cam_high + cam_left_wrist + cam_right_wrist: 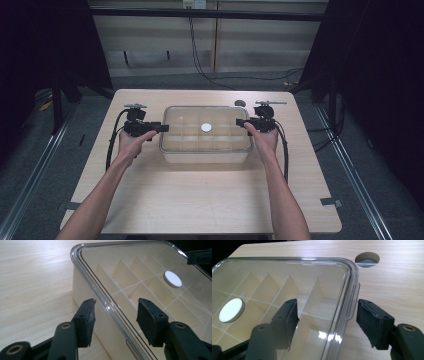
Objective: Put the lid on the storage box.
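Two grippers, left gripper [161,128] and right gripper [240,122], both spread, straddling one lidded box [206,150] rim.

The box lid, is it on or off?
On. The clear lid lies flat over the box, its rim lapping the edges, and the dividers show through it. Both grippers are open beside its rim.

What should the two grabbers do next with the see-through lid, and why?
Probably close both. The left gripper and right gripper each have open jaws straddling an edge of the clear lid on the box, not yet pinching it.
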`<control>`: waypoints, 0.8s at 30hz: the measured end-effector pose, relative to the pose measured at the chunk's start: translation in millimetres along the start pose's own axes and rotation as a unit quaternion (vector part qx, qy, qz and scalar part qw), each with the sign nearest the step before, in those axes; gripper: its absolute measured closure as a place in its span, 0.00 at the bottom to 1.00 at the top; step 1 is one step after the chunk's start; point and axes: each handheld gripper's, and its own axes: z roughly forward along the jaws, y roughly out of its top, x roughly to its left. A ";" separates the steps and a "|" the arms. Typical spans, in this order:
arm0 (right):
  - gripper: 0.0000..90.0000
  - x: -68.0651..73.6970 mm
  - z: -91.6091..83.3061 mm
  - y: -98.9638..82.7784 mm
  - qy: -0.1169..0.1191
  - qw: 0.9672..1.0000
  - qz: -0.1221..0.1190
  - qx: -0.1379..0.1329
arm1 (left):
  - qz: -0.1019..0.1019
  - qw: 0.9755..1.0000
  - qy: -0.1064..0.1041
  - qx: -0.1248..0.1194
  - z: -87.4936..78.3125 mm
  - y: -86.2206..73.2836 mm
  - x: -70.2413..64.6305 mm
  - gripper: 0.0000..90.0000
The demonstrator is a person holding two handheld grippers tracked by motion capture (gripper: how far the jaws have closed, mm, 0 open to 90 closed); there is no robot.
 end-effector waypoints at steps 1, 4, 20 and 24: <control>0.36 -0.2 -3.3 1.0 0.001 1.000 0.001 -0.003 | 0.002 1.000 -0.002 -0.001 -1.5 -1.1 -0.9 0.52; 0.36 0.0 -10.2 3.5 0.004 1.000 -0.003 -0.016 | 0.005 1.000 -0.006 -0.006 -5.6 -2.8 -3.5 0.51; 0.39 14.5 -44.6 -6.7 0.030 0.999 -0.022 -0.039 | 0.032 0.999 0.001 -0.033 -39.3 -19.4 -21.2 0.61; 0.39 20.6 -53.7 -8.6 0.047 0.998 -0.033 -0.038 | 0.028 0.999 -0.009 -0.036 -45.6 -23.0 -22.8 0.62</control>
